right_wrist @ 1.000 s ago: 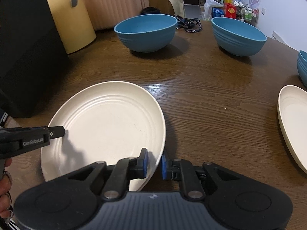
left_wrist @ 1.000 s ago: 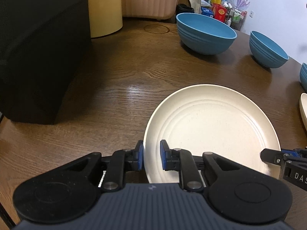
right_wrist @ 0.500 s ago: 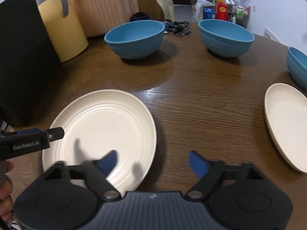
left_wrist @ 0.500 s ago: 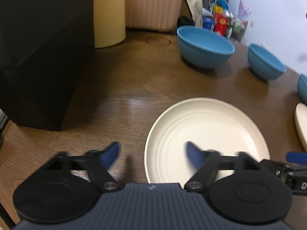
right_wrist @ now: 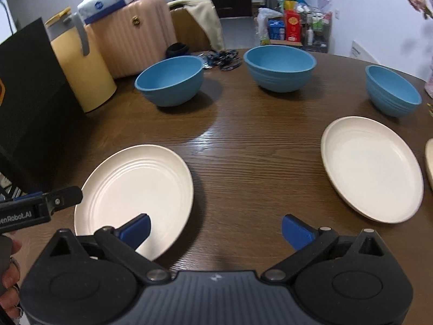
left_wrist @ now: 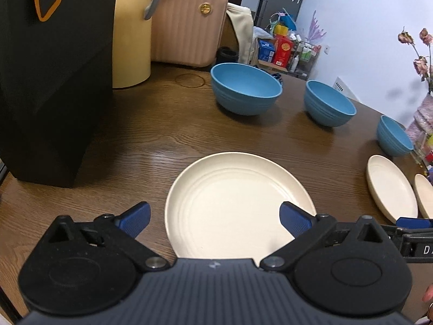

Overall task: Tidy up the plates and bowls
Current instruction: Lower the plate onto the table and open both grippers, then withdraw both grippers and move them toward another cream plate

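The left hand-held gripper (left_wrist: 215, 218) has its jaws spread wide; they have just been opening, and nothing is pressed between them. Its blue pads (left_wrist: 134, 219) stand above the near part of a cream plate (left_wrist: 235, 203), which lies flat on the brown wooden desk (left_wrist: 151, 135); the left pad is over bare wood and the right one over the plate's rim, and neither one touches the plate. The right hand-held gripper (right_wrist: 215, 228) is also wide open after the same opening, with nothing between its jaws, and the same plate (right_wrist: 135, 187) lies under its left pad, at about 10 o'clock in the right wrist view. A second cream plate (right_wrist: 372, 168) lies well apart from the first one, at 2 o'clock, and the edge of a third plate (right_wrist: 429, 162) shows at 3 o'clock, just beside the second. Three blue bowls stand upright in a row farther on the desk: the first bowl (right_wrist: 170, 80) at 11 o'clock, the middle bowl (right_wrist: 280, 67) at 12 o'clock, and the smaller bowl (right_wrist: 392, 89) at 1 o'clock. All three are apart from each other and from the plates. At 9 to 10 o'clock a black box (left_wrist: 51, 75) and a yellow container (left_wrist: 131, 32) stand on the desk, with a pink suitcase (left_wrist: 186, 24) behind them.
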